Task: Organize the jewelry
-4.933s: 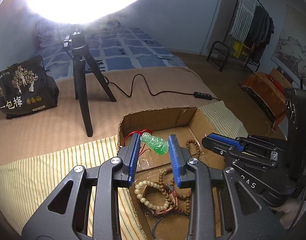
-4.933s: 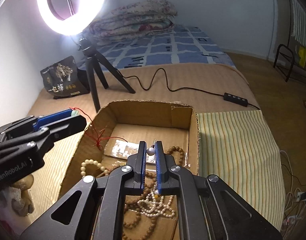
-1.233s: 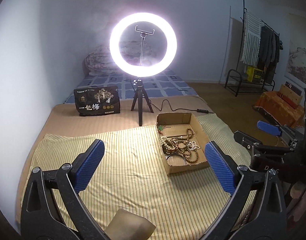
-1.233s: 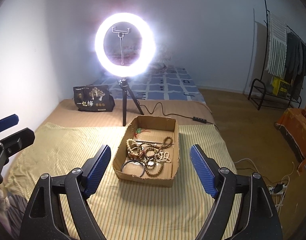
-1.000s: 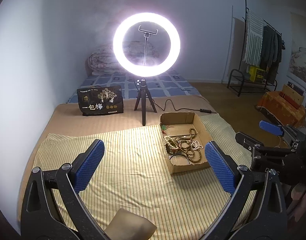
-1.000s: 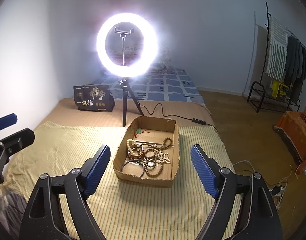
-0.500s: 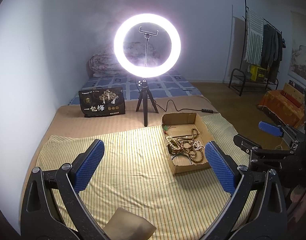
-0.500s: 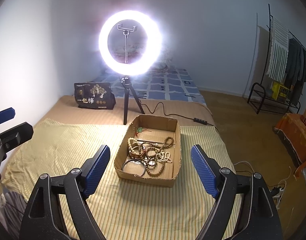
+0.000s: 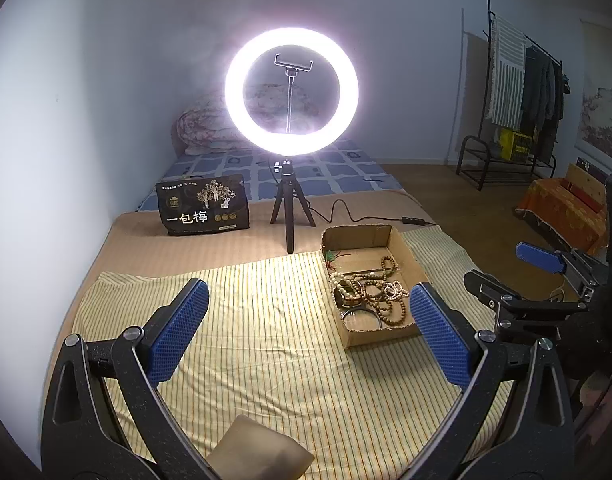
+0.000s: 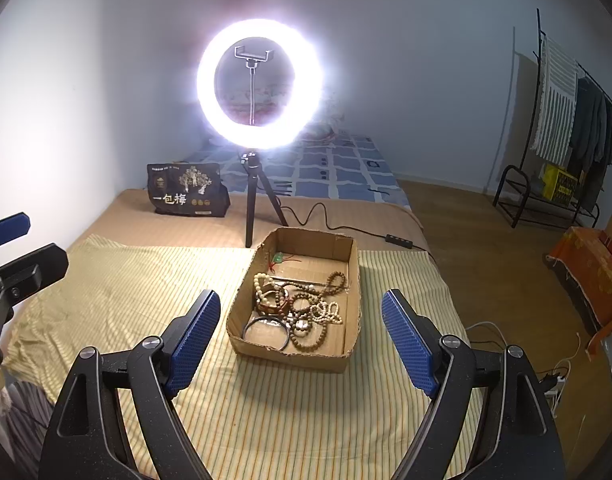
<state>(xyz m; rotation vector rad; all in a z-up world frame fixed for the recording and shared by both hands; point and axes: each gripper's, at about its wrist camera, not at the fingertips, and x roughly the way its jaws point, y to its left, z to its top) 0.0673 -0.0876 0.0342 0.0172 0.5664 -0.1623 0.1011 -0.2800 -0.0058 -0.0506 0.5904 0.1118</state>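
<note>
An open cardboard box (image 10: 294, 354) (image 9: 402, 240) sits on the striped cloth (image 10: 126, 288). Inside lie bead bracelets and necklaces (image 10: 306, 304) (image 9: 372, 290), a dark bangle (image 10: 266, 330) and a green jade pendant on red cord (image 10: 280, 258) (image 9: 330, 257). My right gripper (image 10: 302, 344) is wide open and empty, pulled back in front of the box. My left gripper (image 9: 308, 330) is wide open and empty, back and to the left of the box. Each gripper shows at the edge of the other's view.
A lit ring light on a black tripod (image 10: 252, 200) (image 9: 290, 208) stands just behind the box, its cable (image 10: 318, 216) trailing right. A black printed bag (image 10: 186, 190) sits at the back left. A tan cushion (image 9: 258, 454) lies near the left gripper. Clothes rack (image 10: 566, 120) at right.
Since 4.9 s ago both grippers have let go of the jewelry, opened wide and pulled back from the box. Over the last second they only drift slightly.
</note>
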